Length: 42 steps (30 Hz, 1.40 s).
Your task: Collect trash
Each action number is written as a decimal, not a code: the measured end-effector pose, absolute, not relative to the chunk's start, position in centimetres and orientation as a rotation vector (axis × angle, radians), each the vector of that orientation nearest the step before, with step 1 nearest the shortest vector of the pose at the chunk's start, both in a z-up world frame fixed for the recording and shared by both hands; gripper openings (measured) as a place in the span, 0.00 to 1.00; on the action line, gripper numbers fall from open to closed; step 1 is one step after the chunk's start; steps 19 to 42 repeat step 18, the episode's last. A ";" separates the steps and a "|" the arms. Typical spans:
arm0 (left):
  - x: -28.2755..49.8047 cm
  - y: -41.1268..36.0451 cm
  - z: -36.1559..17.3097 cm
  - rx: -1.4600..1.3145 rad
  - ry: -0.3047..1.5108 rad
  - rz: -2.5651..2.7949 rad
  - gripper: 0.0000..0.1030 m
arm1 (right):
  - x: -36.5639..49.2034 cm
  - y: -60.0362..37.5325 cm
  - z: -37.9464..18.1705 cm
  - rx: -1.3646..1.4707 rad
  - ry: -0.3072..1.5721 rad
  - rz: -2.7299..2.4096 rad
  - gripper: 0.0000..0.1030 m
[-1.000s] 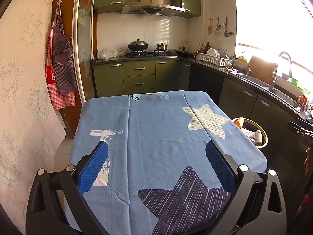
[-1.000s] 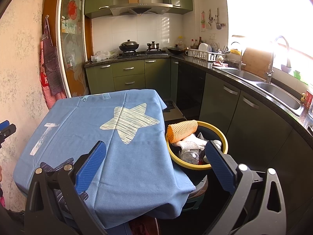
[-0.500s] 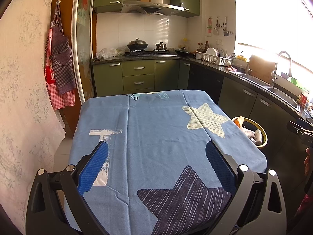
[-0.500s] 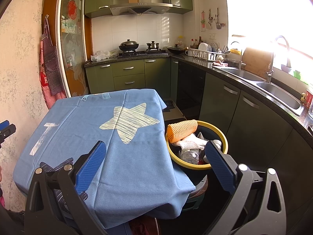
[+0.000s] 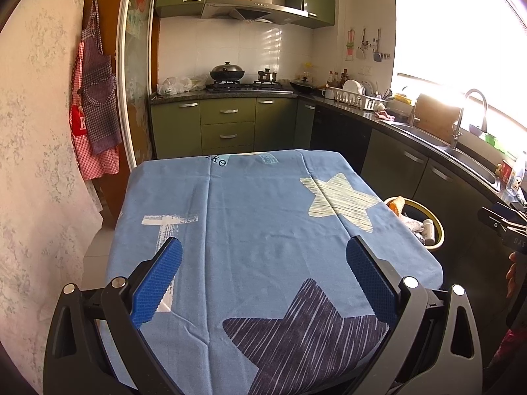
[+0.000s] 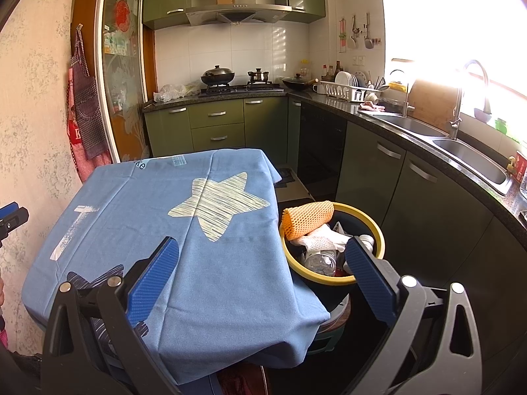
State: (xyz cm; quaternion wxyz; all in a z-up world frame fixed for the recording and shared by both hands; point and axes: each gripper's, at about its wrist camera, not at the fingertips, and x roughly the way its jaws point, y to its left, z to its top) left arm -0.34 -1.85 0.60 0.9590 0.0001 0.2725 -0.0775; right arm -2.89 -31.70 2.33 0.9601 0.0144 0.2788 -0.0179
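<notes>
A yellow-rimmed trash bin (image 6: 375, 230) stands on the floor at the table's right side. It holds an orange foam net (image 6: 308, 219), white paper (image 6: 321, 238) and a clear plastic bottle (image 6: 321, 258). The bin also shows in the left wrist view (image 5: 436, 227). The table carries a blue cloth with star prints (image 5: 257, 217), with nothing lying on it. My left gripper (image 5: 263, 273) is open and empty above the table's near edge. My right gripper (image 6: 263, 270) is open and empty, above the table's right edge and the bin.
Green kitchen cabinets (image 5: 227, 128) run along the back and right, with a stove and pots (image 5: 227, 74), a dish rack (image 5: 357, 97) and a sink (image 6: 467, 158). Aprons (image 5: 95, 98) hang on the left wall. The right gripper's tip shows at the left view's edge (image 5: 504, 227).
</notes>
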 end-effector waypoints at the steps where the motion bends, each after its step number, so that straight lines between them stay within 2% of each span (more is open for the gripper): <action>1: -0.3 -1.9 0.5 0.011 0.550 -0.146 0.95 | -2.9 -31.7 2.2 0.028 0.565 -0.036 0.94; 12: 0.9 -1.7 0.4 -0.001 0.590 -0.140 0.95 | -2.5 -31.6 1.2 0.029 0.579 -0.033 0.94; 18: 4.2 -0.7 -1.0 -0.008 0.646 -0.140 0.95 | -0.7 -31.1 0.5 0.024 0.613 -0.009 0.94; 42: 4.2 -0.7 -1.0 -0.008 0.646 -0.140 0.95 | -0.7 -31.1 0.5 0.024 0.613 -0.009 0.94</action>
